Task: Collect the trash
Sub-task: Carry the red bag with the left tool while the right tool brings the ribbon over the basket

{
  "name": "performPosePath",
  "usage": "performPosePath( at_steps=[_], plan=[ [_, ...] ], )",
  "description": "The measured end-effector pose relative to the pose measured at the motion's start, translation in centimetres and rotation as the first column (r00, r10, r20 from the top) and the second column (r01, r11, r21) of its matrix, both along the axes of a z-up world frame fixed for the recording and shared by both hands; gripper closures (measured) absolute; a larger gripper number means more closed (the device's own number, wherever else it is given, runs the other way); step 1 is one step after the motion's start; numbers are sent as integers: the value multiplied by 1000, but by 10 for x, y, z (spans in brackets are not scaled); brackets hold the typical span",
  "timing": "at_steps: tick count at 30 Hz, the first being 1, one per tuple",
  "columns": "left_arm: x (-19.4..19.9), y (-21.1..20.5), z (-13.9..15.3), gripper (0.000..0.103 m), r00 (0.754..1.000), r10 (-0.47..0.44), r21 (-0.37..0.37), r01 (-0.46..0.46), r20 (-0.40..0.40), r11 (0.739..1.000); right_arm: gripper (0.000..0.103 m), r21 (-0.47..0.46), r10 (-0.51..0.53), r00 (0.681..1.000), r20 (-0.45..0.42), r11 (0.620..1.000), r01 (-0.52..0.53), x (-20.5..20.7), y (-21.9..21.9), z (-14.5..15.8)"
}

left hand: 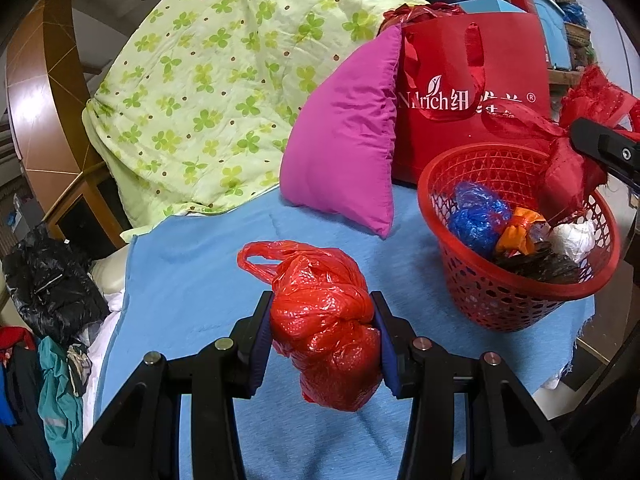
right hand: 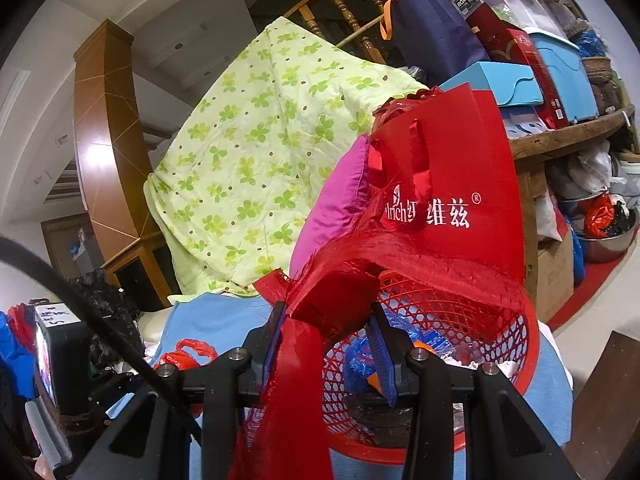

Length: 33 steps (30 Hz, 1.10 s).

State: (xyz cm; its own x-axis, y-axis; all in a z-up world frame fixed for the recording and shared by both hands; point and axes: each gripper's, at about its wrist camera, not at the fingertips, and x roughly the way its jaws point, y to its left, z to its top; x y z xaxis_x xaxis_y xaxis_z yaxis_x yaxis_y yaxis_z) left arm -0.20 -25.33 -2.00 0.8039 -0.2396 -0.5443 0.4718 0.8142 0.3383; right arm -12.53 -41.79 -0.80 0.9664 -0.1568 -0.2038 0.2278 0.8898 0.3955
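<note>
Claws, two, both carrying. Left claw (left hand: 322,336): I am squeezing a knotted red plastic bag (left hand: 326,320) between the blue pads, the bundle bulging above and below them, its loop handle trailing forward over the blue cloth (left hand: 192,276). Right claw (right hand: 328,328): I am pinching a strip of frayed red fabric (right hand: 320,292), one end hanging down past my fingers, the other draped across the near rim of the basket.

Basket (left hand: 516,240), red plastic mesh: sitting on the blue cloth to the right of the bag, already holding a blue wad, an orange one, a white one and something dark. From the right claw's view it is just under and beyond my fingers.

Surroundings: pink cushion (left hand: 344,148) and red tote (left hand: 472,96) standing behind the basket; green clover quilt (left hand: 208,92) heaped behind those.

Handling notes, my judgement. I am treating the fabric as the drop in hand: bring the pads over the middle of the basket, not the rim, before letting go, since the loose tail could slide outside. The strip is light and clingy and may catch on the mesh or a pad. The bag is soft; carry it over the rim afterwards and mind the loop snagging.
</note>
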Motion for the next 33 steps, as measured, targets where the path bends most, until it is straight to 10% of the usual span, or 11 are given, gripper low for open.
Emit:
performPosePath(
  at_steps=[33],
  plan=[
    [-14, -28, 8, 55, 998, -67, 13, 67, 22, 998, 60, 61, -49, 999, 9, 997, 48, -13, -16, -3]
  ],
)
